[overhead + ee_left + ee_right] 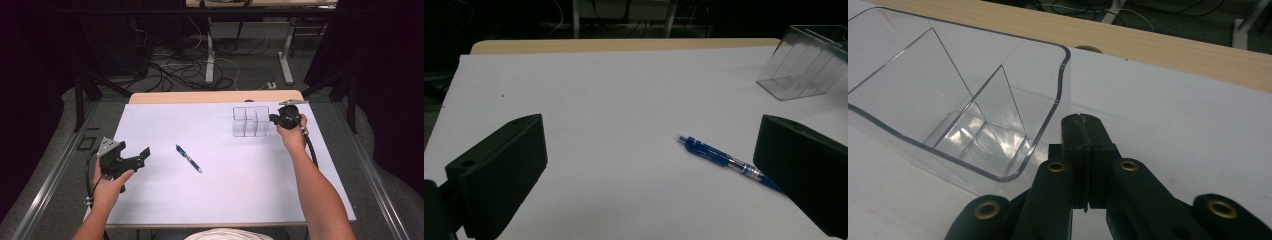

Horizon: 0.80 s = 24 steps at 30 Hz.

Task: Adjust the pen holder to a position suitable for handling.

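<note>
Over at the left edge of the white bench, the left gripper hovers with its jaws spread wide, holding nothing. A blue pen lies flat near the middle, just beyond those jaws. Farther right stands a clear divided organizer. The right gripper sits just beside its right wall, jaws pressed together on nothing.

The left tongs sat low at the person's left, gripped by the left hand, jaws spread wide apart. The right arm reached far forward (forearm almost straight), the right hand holding the right tongs, whose jaws were pressed together with nothing between.
</note>
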### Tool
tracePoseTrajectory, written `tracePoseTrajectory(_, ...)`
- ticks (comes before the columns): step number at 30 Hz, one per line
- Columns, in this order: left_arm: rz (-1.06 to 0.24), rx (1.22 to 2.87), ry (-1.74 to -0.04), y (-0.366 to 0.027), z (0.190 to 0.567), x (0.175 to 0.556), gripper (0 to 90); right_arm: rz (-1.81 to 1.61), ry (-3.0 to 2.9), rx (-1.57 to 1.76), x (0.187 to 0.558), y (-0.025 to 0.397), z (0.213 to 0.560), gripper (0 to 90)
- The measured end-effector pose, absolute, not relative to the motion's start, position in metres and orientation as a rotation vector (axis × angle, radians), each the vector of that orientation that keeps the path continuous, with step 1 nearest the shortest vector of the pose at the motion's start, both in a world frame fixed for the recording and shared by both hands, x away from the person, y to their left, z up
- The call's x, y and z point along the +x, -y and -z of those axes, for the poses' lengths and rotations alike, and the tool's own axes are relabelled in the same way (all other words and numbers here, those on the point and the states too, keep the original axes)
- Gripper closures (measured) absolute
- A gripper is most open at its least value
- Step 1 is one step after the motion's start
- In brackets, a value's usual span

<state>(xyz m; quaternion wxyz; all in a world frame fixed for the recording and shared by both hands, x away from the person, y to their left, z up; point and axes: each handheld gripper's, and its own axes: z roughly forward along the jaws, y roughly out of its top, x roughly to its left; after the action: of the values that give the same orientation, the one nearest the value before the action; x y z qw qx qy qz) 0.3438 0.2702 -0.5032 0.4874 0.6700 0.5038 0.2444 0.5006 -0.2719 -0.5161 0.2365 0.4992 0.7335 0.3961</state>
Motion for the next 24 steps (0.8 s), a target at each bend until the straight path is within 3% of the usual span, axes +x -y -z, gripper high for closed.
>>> tracePoseTrajectory(24,-0.595,1.627,-1.229,-0.271,0.503,0.344,0.6,-1.121,-2.042,1.322,0.500,0.260,0.517,90.0)
